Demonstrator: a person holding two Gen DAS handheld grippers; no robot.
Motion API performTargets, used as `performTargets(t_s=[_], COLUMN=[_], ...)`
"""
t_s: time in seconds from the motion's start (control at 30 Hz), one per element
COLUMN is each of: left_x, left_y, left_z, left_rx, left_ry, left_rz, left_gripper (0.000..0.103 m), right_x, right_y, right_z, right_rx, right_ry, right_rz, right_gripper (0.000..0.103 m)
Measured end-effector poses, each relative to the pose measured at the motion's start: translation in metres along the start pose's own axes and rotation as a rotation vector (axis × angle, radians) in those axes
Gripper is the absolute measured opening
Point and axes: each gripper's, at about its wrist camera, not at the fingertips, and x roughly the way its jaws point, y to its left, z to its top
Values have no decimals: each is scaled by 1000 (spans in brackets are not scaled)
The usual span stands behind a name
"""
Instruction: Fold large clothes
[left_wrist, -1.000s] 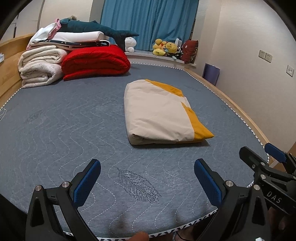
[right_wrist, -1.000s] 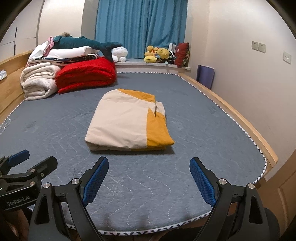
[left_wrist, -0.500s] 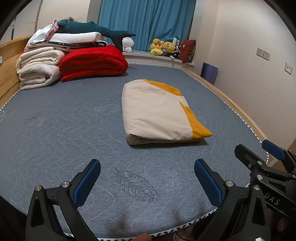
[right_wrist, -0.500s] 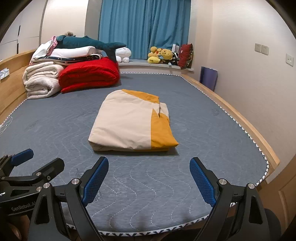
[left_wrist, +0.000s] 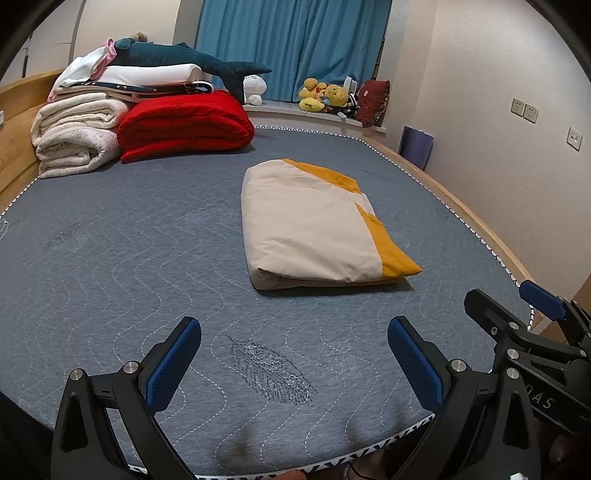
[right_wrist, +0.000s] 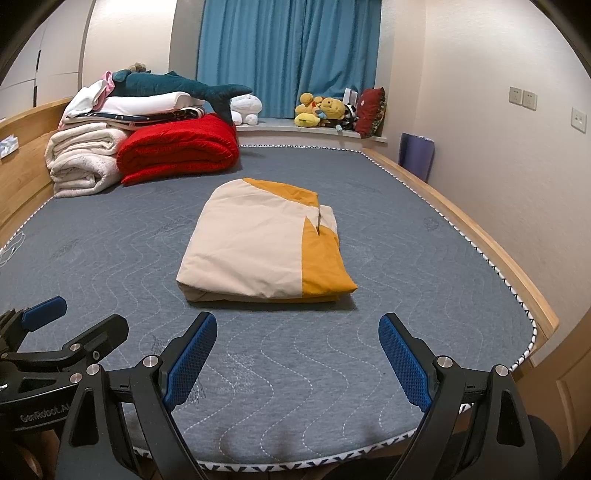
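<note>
A cream and mustard-yellow garment (left_wrist: 314, 225) lies folded into a thick rectangle in the middle of the grey quilted bed (left_wrist: 122, 254). It also shows in the right wrist view (right_wrist: 258, 243). My left gripper (left_wrist: 293, 360) is open and empty, held over the bed's near edge, well short of the garment. My right gripper (right_wrist: 297, 356) is open and empty beside it, also near the front edge. Each gripper shows at the edge of the other's view.
A red quilt (left_wrist: 184, 123), rolled white blankets (left_wrist: 74, 136) and a stuffed shark (left_wrist: 192, 64) are stacked at the bed's far left. Plush toys (left_wrist: 325, 98) sit on the window ledge. A wooden bed rail (left_wrist: 480, 225) and a wall run along the right.
Both grippers have drifted slightly, so the garment sits a bit higher and more to the right in the views. Both stay open and empty.
</note>
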Motion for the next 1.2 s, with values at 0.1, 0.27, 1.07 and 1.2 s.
performTargets(t_s=[0.1,0.27,1.07,1.2], left_x=[0,-1,-1,-1], left_y=[-1,-2,-4,-5], left_z=[0,1,0,0], left_rx=[0,2,0,0], left_ry=[-1,-6,-7,-8], left_rz=[-1,-6,-7,-7], left_gripper=[101,101,101,101], right_x=[0,0,1,1], right_y=[0,0,-1,-1], right_z=[0,0,0,0], right_rx=[0,1,0,0], right_ry=[1,-1,-1,-1], right_rz=[1,0,2,1], right_gripper=[90,90,90,90])
